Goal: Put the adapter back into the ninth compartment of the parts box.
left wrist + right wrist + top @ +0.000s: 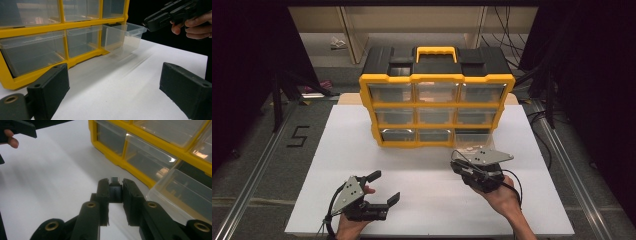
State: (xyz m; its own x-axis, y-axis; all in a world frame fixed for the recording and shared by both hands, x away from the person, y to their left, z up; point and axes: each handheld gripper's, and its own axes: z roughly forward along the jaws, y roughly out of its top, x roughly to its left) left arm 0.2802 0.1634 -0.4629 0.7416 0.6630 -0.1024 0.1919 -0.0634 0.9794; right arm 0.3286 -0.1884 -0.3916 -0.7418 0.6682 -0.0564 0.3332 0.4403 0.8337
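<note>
We see a yellow-and-black organizer (437, 102) standing at the back of the white surface (412, 190), with 9 clear drawers in 3 rows of 3 and a yellow handle (436, 51) on its black top. The bottom-right drawer (472, 139) is pulled partway out toward us; in the left gripper view it (125, 37) juts from the frame and looks empty. Our right tongs (459, 162) sit just in front of that drawer, and in the right gripper view they (116, 191) are closed on a small black adapter (115, 192) with a metal plug tip (114, 179) pointing forward, the drawer's clear rim (180, 195) just beside them on the right. Our left tongs (384, 187) rest low over the near-left part of the surface, well apart from the organizer, with jaws spread wide and nothing between them; the left gripper view shows bare surface (117, 92) between the 2 pads. On the floor to the left, black tape forms a "5" (298, 136). We can read no brand or label on the organizer or on the adapter.
</note>
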